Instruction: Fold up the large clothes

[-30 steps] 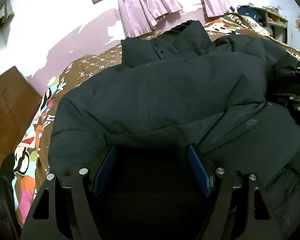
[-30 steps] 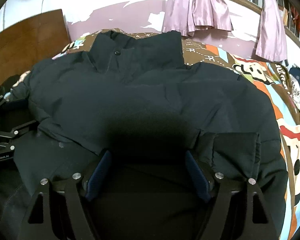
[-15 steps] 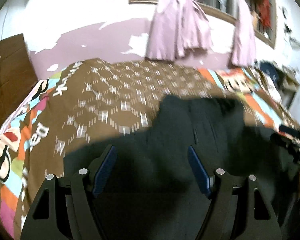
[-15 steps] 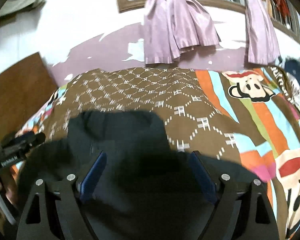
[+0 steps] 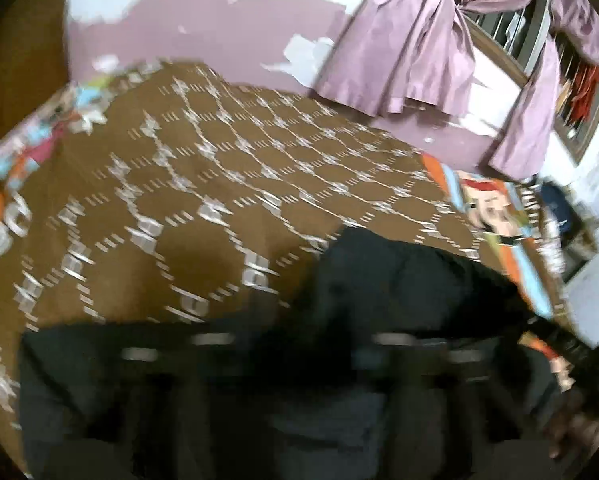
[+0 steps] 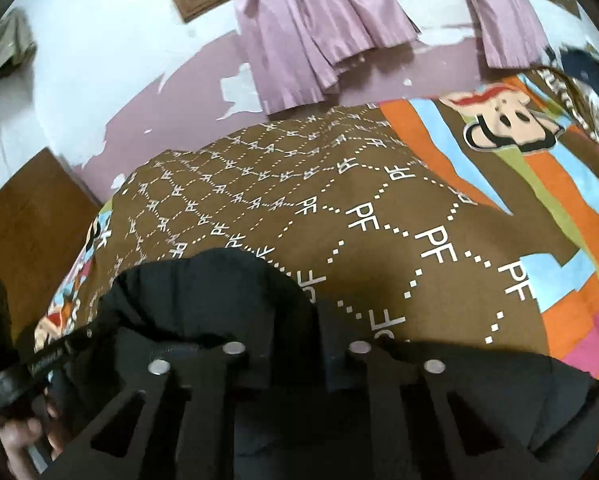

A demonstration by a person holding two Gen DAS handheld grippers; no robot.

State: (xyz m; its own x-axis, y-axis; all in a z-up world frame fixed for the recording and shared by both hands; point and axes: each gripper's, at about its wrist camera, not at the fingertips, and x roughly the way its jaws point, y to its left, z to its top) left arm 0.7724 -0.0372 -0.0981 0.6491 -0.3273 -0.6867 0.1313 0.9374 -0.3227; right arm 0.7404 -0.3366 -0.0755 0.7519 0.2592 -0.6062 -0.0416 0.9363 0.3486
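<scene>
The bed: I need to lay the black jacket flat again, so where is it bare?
The brown patterned bedspread is free between the black jacket and the purple wall. The striped cartoon part is bare too. Nearest the grippers, the jacket covers everything.

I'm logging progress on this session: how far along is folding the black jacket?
Done: little; the black jacket lies bunched at the near edge of the bedspread, no tidy fold showing. In hand: both grippers' jaws have just been closing; the right gripper seems to pinch jacket fabric, while the left gripper is too blurred to tell. Left: essentially the whole fold.
</scene>
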